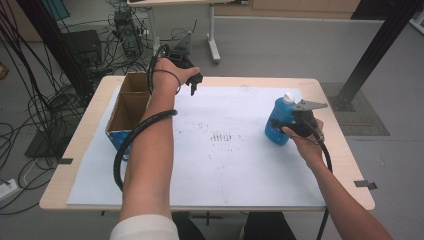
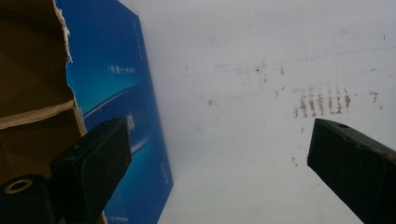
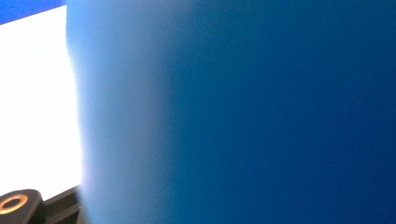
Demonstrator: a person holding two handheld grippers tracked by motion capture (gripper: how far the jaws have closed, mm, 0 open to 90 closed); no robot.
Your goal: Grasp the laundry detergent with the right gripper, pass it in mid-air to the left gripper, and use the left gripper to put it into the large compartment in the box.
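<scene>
A blue bottle (image 1: 278, 122) with a white cap stands upright on the white sheet (image 1: 225, 170) at the table's right side. My right gripper (image 1: 289, 126) is shut on its body from the right, and in the right gripper view the bottle's blue wall (image 3: 257, 112) sits right up against the camera. Over the far left part of the sheet my left gripper (image 1: 193, 86) hangs pointing down, just right of the cardboard box (image 1: 131, 102). Its jaws stand wide open with nothing between them (image 2: 219, 154), above the bare sheet.
The open box has brown insides and a blue printed outer wall (image 2: 119, 93), and it stands at the table's left side. Faint reddish marks (image 2: 322, 103) dot the middle of the sheet. Cables and equipment (image 1: 125, 30) lie on the floor beyond the wooden table edge (image 1: 350, 165).
</scene>
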